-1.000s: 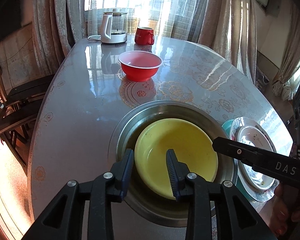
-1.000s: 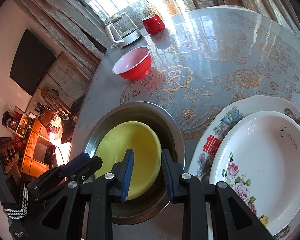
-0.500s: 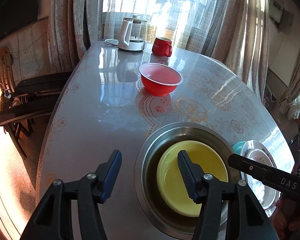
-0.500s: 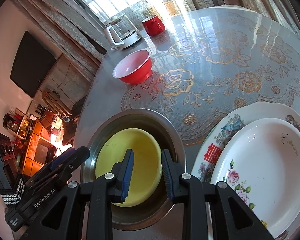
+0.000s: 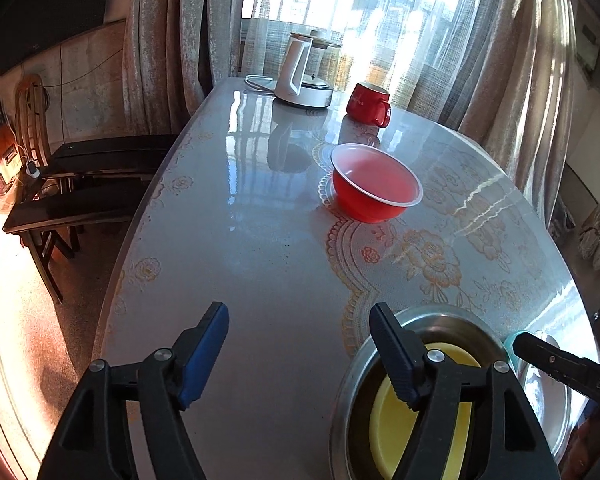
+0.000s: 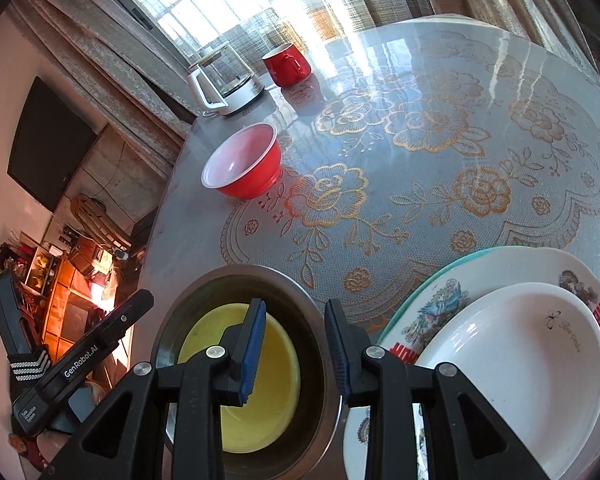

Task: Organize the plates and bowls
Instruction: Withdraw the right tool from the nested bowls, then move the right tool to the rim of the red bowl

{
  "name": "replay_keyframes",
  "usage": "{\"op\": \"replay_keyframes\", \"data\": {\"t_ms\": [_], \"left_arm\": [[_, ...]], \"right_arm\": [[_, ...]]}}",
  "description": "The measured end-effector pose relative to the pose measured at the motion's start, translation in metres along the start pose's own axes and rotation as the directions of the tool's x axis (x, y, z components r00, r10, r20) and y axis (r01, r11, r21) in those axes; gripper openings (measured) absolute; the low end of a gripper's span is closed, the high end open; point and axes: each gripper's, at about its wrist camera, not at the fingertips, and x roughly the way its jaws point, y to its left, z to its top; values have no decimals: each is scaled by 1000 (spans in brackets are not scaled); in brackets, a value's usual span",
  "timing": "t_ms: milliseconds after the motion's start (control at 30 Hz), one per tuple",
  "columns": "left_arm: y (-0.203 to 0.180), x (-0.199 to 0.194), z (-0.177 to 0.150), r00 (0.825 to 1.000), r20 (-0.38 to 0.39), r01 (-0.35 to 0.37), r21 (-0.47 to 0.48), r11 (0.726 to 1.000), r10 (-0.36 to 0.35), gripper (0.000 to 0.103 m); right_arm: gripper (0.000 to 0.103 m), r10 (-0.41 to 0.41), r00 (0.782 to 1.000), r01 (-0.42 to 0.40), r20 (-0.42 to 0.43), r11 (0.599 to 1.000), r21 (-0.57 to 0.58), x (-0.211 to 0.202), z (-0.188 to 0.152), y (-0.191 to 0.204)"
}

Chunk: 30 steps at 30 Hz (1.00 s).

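Observation:
A yellow bowl [image 6: 260,384] lies inside a steel bowl [image 6: 300,288] at the table's near edge; both also show in the left wrist view, the yellow one [image 5: 392,432] inside the steel one [image 5: 452,316]. A red bowl [image 5: 374,188] stands alone mid-table and also shows in the right wrist view [image 6: 246,168]. A white plate [image 6: 512,368] lies on a flowered plate [image 6: 440,304], stacked to the right. My left gripper [image 5: 300,344] is open wide and empty, left of the steel bowl. My right gripper [image 6: 296,340] is open and empty, its fingers straddling the steel bowl's right rim.
A white kettle [image 5: 304,72] and a red mug [image 5: 370,104] stand at the table's far end by the curtains. Dark wooden chairs [image 5: 80,184] stand at the table's left side. The table top [image 5: 260,240] has a glossy lace-patterned cover.
My left gripper has opened wide and pulled back up and left, away from the yellow bowl. My right gripper has hardly moved, shifting slightly back.

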Motion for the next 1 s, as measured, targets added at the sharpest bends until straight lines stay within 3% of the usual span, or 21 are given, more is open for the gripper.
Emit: {"op": "replay_keyframes", "data": {"t_ms": [333, 567, 800, 1000], "left_arm": [[17, 22, 19, 1000, -7, -18, -62, 998, 18, 78], [18, 31, 41, 999, 21, 30, -106, 994, -28, 78], [5, 47, 74, 996, 44, 86, -96, 992, -82, 78], [-5, 75, 95, 998, -9, 69, -66, 995, -69, 78]], "right_arm": [[36, -28, 1000, 28, 0, 1000, -4, 10, 23, 3], [36, -16, 1000, 16, 0, 1000, -10, 22, 45, 7], [36, 5, 1000, -5, -9, 1000, -10, 47, 79, 15], [36, 48, 997, -45, -64, 998, 49, 78, 103, 15]]}}
